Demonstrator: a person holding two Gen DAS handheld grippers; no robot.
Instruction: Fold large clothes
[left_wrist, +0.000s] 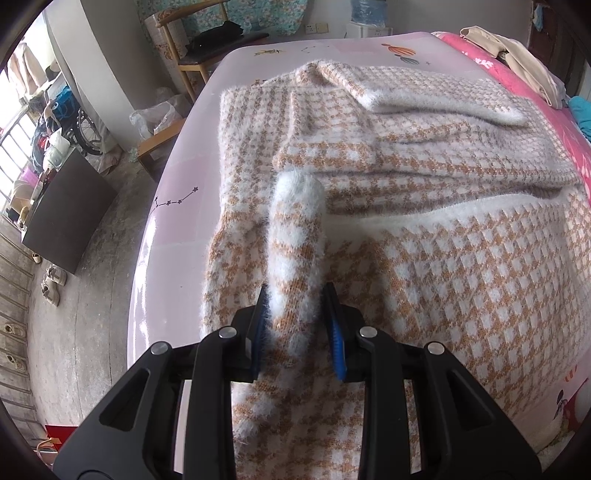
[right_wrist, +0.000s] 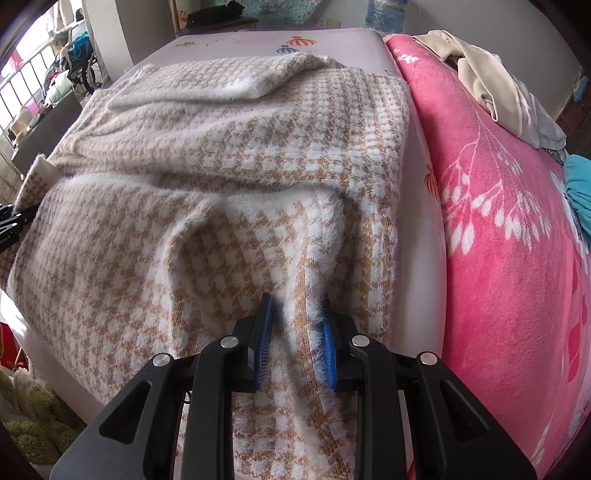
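Blue-padded fingers (left_wrist: 263, 328) of the left gripper (left_wrist: 298, 325) are pinching a raised roll of the fuzzy tan-and-white checked sweater (left_wrist: 424, 206), jaws narrowly parted around the cloth. That sweater is lying spread over the pale pink bed sheet (left_wrist: 177, 206), one sleeve (left_wrist: 424, 99) folded across its far end. Further right, the right gripper (right_wrist: 295, 325) is clamping a ridge of the same knit near its right edge, beside the pink floral blanket (right_wrist: 509, 258).

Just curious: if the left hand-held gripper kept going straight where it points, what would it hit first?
The left hand-held gripper already pinches a fold of the houndstooth sweater; it would likely press into the sweater on the bed.
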